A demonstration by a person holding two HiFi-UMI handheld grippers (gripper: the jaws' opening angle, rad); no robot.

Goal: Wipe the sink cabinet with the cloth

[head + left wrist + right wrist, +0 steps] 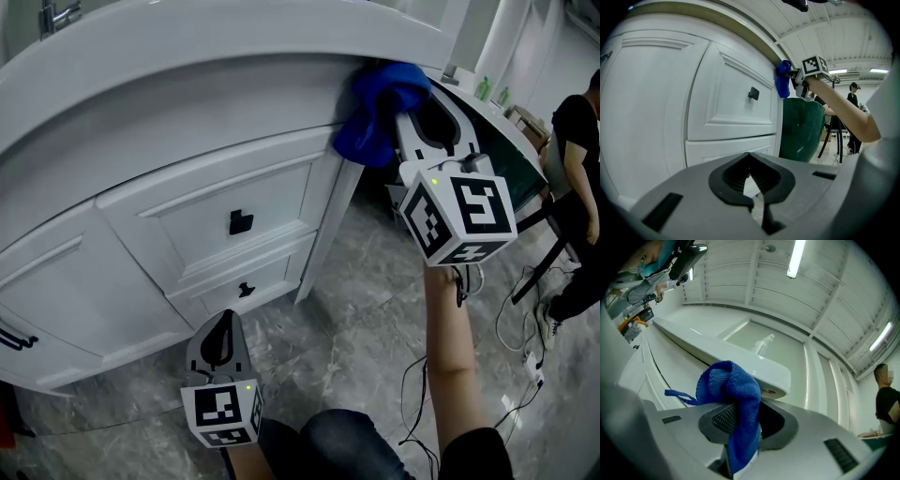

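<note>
Cloth (370, 122) in right claw (412, 122) touches white sink cabinet (216, 178) above grey floor (375, 309).

My L gripper (221, 328) sits low near my knee, jaws together w/ nothing between. My R gripper (420, 112) is raised on an outstretched forearm (448, 328), jaws clamped on cloth (375, 117).

There are two grippers, the left gripper (223, 323) and the right gripper (422, 111). There is one blue cloth (380, 112) and one white sink cabinet (66, 272). The cabinet has two drawers, the upper drawer (187, 202) and the lower drawer (202, 286). Each has one black knob, the upper knob (241, 222) and the lower knob (245, 288). One dark green tub (801, 129) and one bystander (577, 159) complete the count.
</note>
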